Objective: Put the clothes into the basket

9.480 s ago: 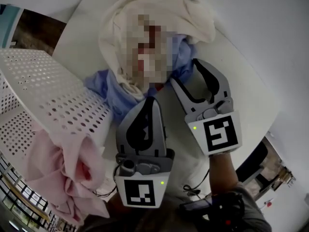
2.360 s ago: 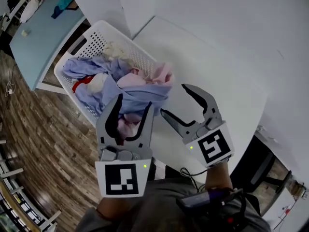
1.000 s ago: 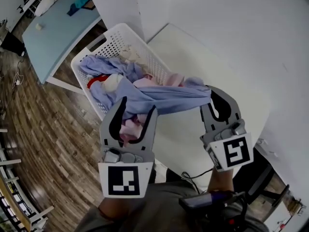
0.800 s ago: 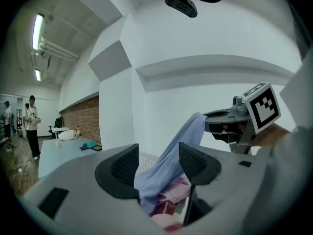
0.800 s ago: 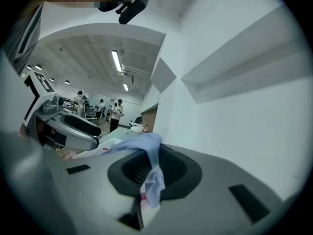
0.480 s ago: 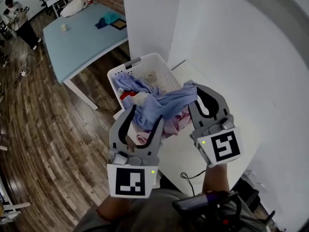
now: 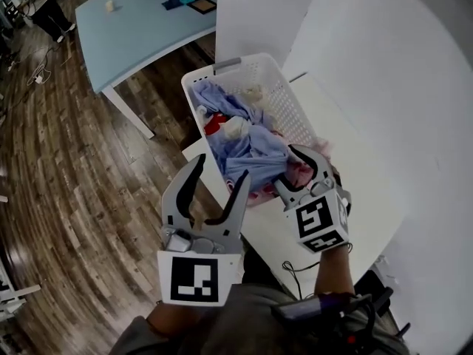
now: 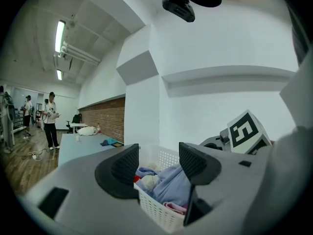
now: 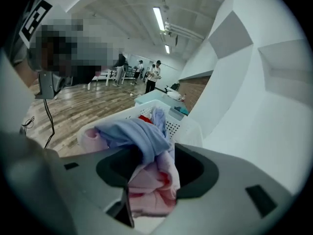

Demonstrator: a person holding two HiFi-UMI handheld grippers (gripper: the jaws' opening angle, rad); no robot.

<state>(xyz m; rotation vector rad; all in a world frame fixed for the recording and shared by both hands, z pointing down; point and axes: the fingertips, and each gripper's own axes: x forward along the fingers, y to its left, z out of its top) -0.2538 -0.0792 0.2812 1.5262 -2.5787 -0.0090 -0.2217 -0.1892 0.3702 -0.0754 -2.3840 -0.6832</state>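
Observation:
The white perforated basket (image 7: 284, 98) holds a heap of clothes: a light-blue garment (image 7: 255, 150), pink cloth (image 7: 299, 174), and red and cream pieces. My right gripper (image 7: 292, 170) hangs low over the basket's near end. Its jaws have just been opening and now stand apart, with blue cloth (image 9: 139, 131) and pink cloth (image 9: 151, 180) loose in the gap. My left gripper (image 7: 216, 191) is open and empty, beside the basket's near-left corner. In the left gripper view, the basket (image 8: 156, 210) shows between the left gripper's (image 8: 157, 168) jaws.
The basket stands against the white table (image 7: 362, 198), beside a white pillar (image 7: 259, 6). A blue-topped table (image 7: 140, 28) with small items stands further back on the wooden floor (image 7: 74, 168). People stand far off (image 8: 50, 119).
The right gripper has swung left and down over the basket with the blue garment's end. Its jaws have parted, and the garment now lies heaped in the basket. The left gripper shifted a little.

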